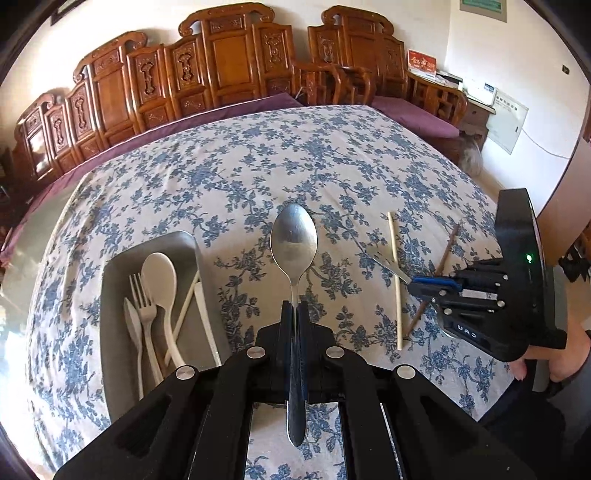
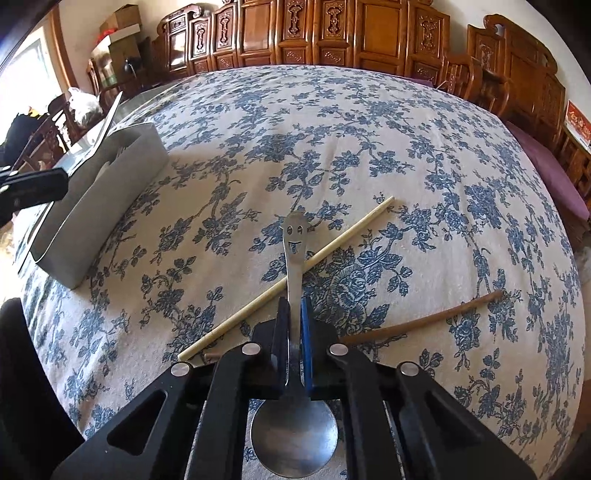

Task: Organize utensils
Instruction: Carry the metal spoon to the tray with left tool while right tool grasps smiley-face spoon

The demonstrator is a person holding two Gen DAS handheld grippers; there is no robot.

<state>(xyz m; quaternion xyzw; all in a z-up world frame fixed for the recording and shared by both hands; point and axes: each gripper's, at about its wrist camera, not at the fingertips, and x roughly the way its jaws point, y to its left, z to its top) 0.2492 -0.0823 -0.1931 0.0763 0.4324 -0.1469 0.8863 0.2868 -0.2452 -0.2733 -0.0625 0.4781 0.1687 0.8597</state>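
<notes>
Place: a home living or dining room is indicated.
Seating: carved wooden benches (image 1: 229, 62) with purple cushions (image 1: 417, 114) are lined along the wall.
Table: a large table is covered by a blue floral cloth (image 1: 295, 158).
Tableware: a grey tray (image 1: 114, 295) of cutlery and loose chopsticks (image 1: 395, 273) are laid out.
Clutter: cardboard boxes (image 2: 122, 26) are stacked in a corner.
</notes>
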